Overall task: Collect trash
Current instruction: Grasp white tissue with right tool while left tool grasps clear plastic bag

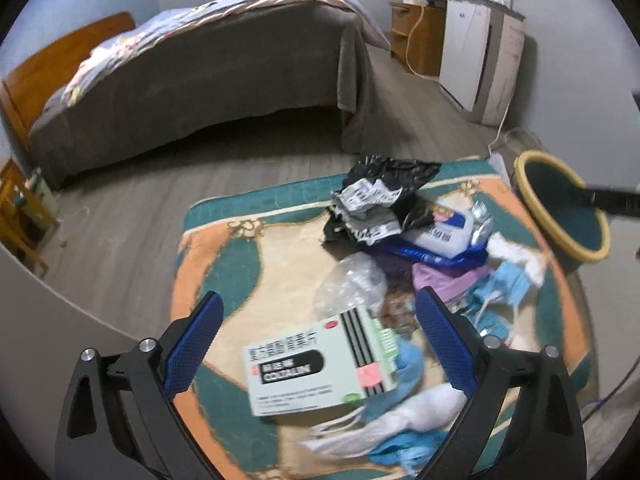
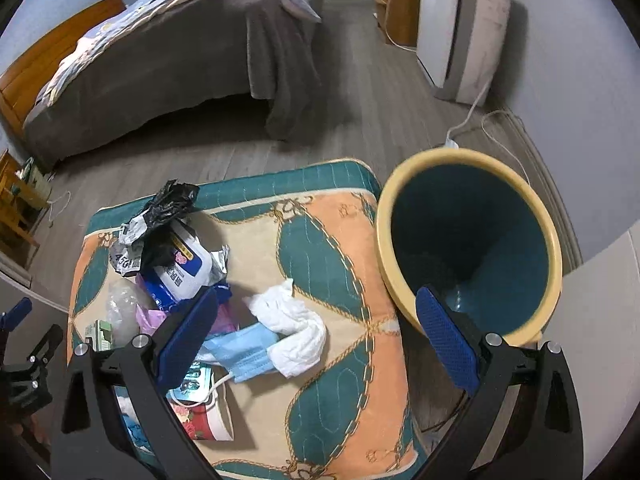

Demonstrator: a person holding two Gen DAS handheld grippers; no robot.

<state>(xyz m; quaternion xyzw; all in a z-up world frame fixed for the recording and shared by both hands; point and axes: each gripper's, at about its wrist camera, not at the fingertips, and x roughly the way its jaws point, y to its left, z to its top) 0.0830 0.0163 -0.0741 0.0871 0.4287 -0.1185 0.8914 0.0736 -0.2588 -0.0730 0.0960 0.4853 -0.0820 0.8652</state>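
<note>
Trash lies on a patterned mat [image 1: 224, 264] [image 2: 332, 256]. My left gripper [image 1: 320, 320] is open above a pale green medicine box [image 1: 320, 360], which lies between its fingers. Beyond it are a clear plastic wrapper [image 1: 352, 284], a crumpled black bag [image 1: 384, 192], a white packet [image 1: 440, 228], blue face masks [image 1: 508, 280] and white tissue [image 1: 400, 412]. My right gripper [image 2: 316, 316] is open and empty above the mat, over a white tissue [image 2: 292, 328] and a blue mask [image 2: 244, 356]. A teal bin with a yellow rim [image 2: 468, 236] [image 1: 568, 208] stands right of the mat.
A bed with a grey cover [image 1: 200, 72] [image 2: 168, 60] stands behind on the wooden floor. A white appliance [image 1: 480, 56] [image 2: 460, 28] with a white cable and a wooden cabinet [image 1: 416, 32] are at the back right wall. My left gripper shows at the left edge of the right wrist view [image 2: 24, 356].
</note>
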